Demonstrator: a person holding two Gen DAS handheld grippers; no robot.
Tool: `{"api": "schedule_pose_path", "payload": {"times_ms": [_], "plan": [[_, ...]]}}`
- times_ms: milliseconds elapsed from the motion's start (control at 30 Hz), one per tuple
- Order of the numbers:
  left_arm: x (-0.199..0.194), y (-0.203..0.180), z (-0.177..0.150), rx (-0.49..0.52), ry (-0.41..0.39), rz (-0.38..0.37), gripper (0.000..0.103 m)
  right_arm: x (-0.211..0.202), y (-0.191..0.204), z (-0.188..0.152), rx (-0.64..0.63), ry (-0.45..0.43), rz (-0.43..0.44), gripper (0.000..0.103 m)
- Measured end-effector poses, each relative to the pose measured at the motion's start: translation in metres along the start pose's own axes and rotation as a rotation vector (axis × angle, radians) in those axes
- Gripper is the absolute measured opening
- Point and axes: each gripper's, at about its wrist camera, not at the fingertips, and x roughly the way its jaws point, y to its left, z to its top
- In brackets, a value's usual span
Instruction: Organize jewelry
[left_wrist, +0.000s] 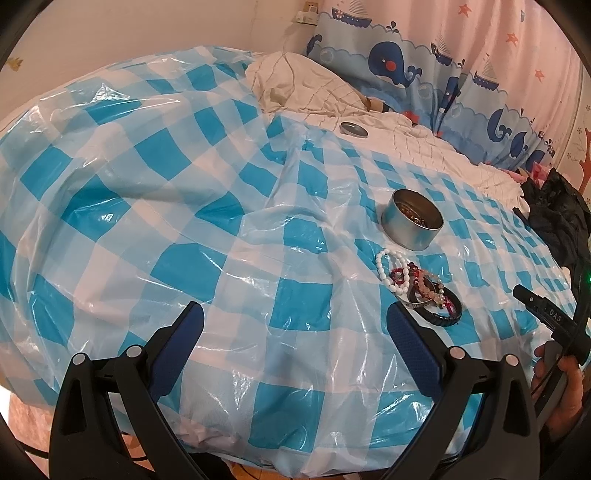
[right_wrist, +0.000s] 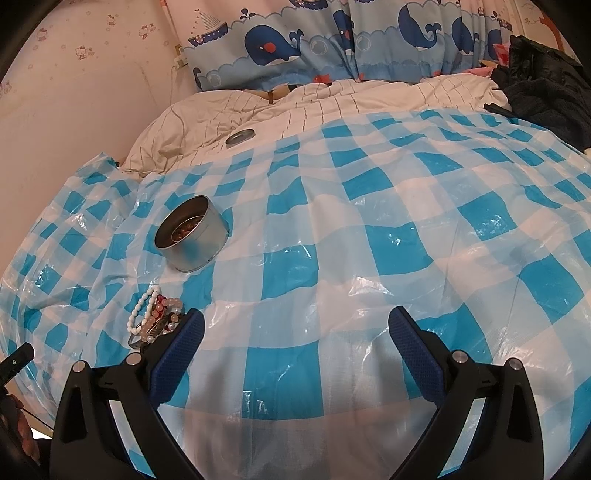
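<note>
A pile of bracelets (left_wrist: 417, 286) lies on the blue-and-white checked plastic sheet (left_wrist: 184, 221): a white bead one, red and pink bead ones, a black band. It also shows in the right wrist view (right_wrist: 157, 314). Behind it stands an open round metal tin (left_wrist: 412, 219) with beads inside, also in the right wrist view (right_wrist: 192, 232). Its lid (left_wrist: 353, 129) lies farther back on the cream quilt. My left gripper (left_wrist: 295, 325) is open and empty, left of the pile. My right gripper (right_wrist: 295, 325) is open and empty, its left finger just right of the pile.
The sheet (right_wrist: 369, 221) covers a soft bed. A cream quilt (right_wrist: 332, 99) and whale-print curtain (right_wrist: 332, 40) are at the back. Dark clothing (right_wrist: 546, 77) lies at the far right. The right gripper's body (left_wrist: 546, 317) shows at the left view's right edge.
</note>
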Motion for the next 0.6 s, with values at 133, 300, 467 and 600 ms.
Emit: {"api": "schedule_pose_path", "payload": {"times_ms": [133, 300, 467, 600], "plan": [[-0.0005, 0.0000, -0.0001, 0.002, 0.000, -0.001, 0.095, -0.0001, 0.0002, -0.0001, -0.001, 0.000, -0.001, 0.096], [-0.0009, 0.0000, -0.0003, 0.000, -0.001, -0.001, 0.095, 0.0003, 0.0004, -0.0003, 0.000, 0.001, -0.001, 0.096], [-0.0018, 0.0002, 0.0016, -0.006, -0.005, -0.001, 0.095, 0.0015, 0.0019, -0.0016, -0.007, 0.005, -0.002, 0.096], [-0.0024, 0.0011, 0.0024, -0.006, -0.006, -0.001, 0.095, 0.0032, 0.0025, -0.0024, -0.014, 0.009, -0.001, 0.096]]}}
